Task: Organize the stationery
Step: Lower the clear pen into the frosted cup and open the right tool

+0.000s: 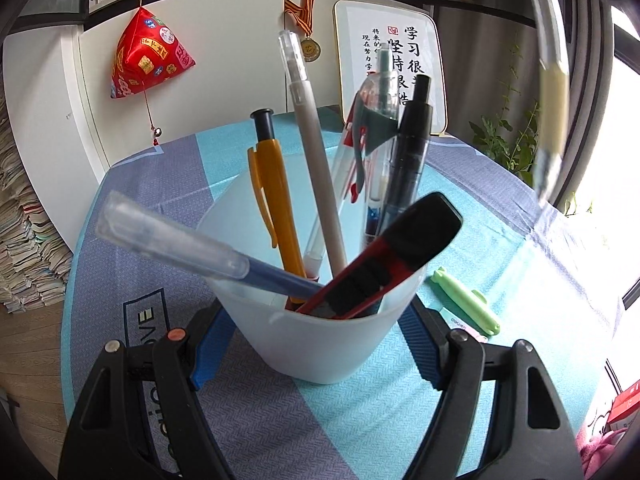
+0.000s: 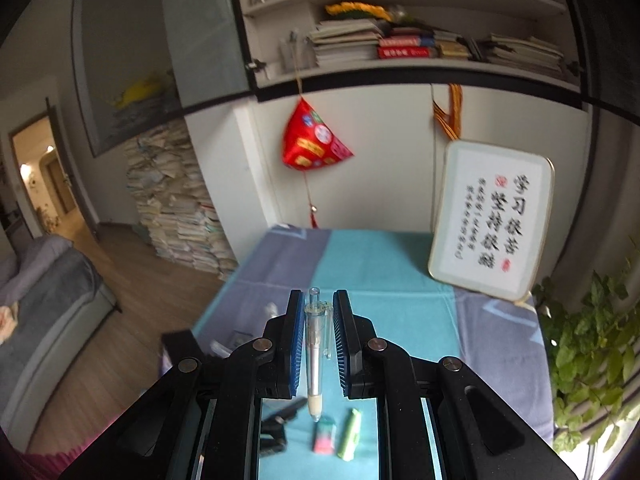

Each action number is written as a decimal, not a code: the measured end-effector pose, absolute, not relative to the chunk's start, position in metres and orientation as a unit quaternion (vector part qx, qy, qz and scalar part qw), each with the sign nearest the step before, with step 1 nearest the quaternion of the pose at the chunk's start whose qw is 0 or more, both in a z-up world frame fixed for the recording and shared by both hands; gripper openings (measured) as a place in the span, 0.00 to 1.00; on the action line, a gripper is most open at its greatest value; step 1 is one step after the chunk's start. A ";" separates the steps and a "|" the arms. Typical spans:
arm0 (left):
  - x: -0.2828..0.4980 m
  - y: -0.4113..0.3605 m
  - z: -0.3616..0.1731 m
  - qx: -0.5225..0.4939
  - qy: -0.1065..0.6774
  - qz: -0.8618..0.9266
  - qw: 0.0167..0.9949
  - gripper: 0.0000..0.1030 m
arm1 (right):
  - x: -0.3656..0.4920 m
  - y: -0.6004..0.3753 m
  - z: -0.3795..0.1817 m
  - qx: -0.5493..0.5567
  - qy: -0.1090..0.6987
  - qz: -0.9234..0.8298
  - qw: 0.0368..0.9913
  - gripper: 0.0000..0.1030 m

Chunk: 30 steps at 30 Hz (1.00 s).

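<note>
Left wrist view only: a frosted white cup [image 1: 320,320] standing upright on the blue-and-teal striped tablecloth [image 1: 480,208], stocked with an orange pen [image 1: 272,196], a grey pen [image 1: 316,168], a clear pen with red clip [image 1: 360,148], a black pen [image 1: 408,160], a blue capped pen [image 1: 180,236] leaning out to the left, and a red-and-black utility knife [image 1: 396,256] leaning right. A green highlighter-like item [image 1: 466,300] lies on the cloth just right of the cup. The left gripper [image 1: 320,344] has its blue-padded fingers [image 1: 208,344] partly spread, one on each side of the cup's lower wall, pressing against it. Right wrist view only: the bookshelf [image 2: 400,44], a paper stack [image 2: 176,216] on the floor, and a pink eraser [image 2: 325,436] beside the green item [image 2: 350,434] on the cloth below. Both views show the red hanging pouch [image 2: 312,144] and framed calligraphy [image 2: 492,224]. The right gripper [image 2: 318,344] is nearly closed, its pads [image 2: 296,340] clamping a clear pen [image 2: 314,344] held upright, tip down, lifted above the cloth.
</note>
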<state>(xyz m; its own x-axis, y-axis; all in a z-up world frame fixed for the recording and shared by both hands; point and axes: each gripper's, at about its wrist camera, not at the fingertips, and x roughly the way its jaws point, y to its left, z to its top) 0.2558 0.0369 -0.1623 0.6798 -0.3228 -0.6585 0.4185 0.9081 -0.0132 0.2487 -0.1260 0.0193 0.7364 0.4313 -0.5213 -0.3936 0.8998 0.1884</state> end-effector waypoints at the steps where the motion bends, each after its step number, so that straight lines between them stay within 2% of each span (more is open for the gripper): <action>1: 0.256 0.037 -0.163 0.069 0.345 -0.203 0.914 0.74 | 0.250 -0.122 0.022 0.034 0.283 0.227 0.931 0.15; 23: 0.258 0.034 -0.164 0.063 0.352 -0.204 0.911 0.74 | 0.283 -0.075 0.002 0.039 0.279 0.285 0.916 0.15; 30: 0.259 0.036 -0.164 0.055 0.352 -0.209 0.911 0.70 | 0.289 -0.071 -0.009 0.047 0.285 0.301 0.909 0.15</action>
